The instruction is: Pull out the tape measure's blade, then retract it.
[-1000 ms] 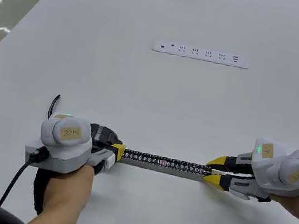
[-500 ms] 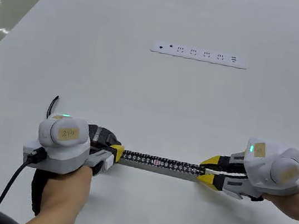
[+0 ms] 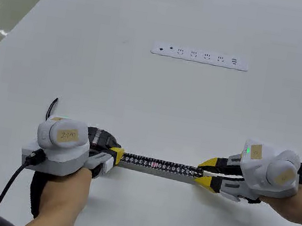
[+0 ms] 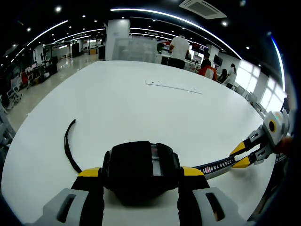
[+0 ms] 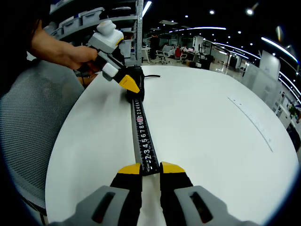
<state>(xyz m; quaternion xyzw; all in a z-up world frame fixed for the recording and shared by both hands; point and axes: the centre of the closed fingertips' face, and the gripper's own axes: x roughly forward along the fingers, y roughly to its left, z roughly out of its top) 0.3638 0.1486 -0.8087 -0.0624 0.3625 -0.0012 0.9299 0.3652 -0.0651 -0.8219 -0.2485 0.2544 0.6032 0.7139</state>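
A: Left side, quick.
B: Left tongs (image 3: 111, 158) are clamped on the tape measure case (image 4: 141, 165). The jaws are spread to the case's width, one yellow tip on each flank. The case sits on the white bench (image 3: 143, 89) at the near edge, left of centre in the head view.
A: Hand pose?
B: The left hand (image 3: 66, 183) wraps the grip from below, with the forearm coming up from the bottom of the head view. The tongs point right. A black cable (image 3: 12, 183) trails off the back of the unit.
A: Right side?
B: Right tongs (image 3: 203, 172) are nearly closed and pinch the free end of the blade (image 3: 157, 164). Their tips point left, facing the other pair. The right hand (image 3: 296, 206) holds from behind at the right edge, fingers under the housing.
A: Blade?
B: It's out, running straight from the case to the right tips, printed side up. In the right gripper view the low numbers are nearest the tips. It's low over the bench, but I can't tell if it touches.
A: Anything else?
B: A black strap (image 4: 69, 146) curls on the bench left of the case. A white power strip (image 3: 199, 56) lies on the far side, well apart. People stand beyond the bench in the left gripper view.
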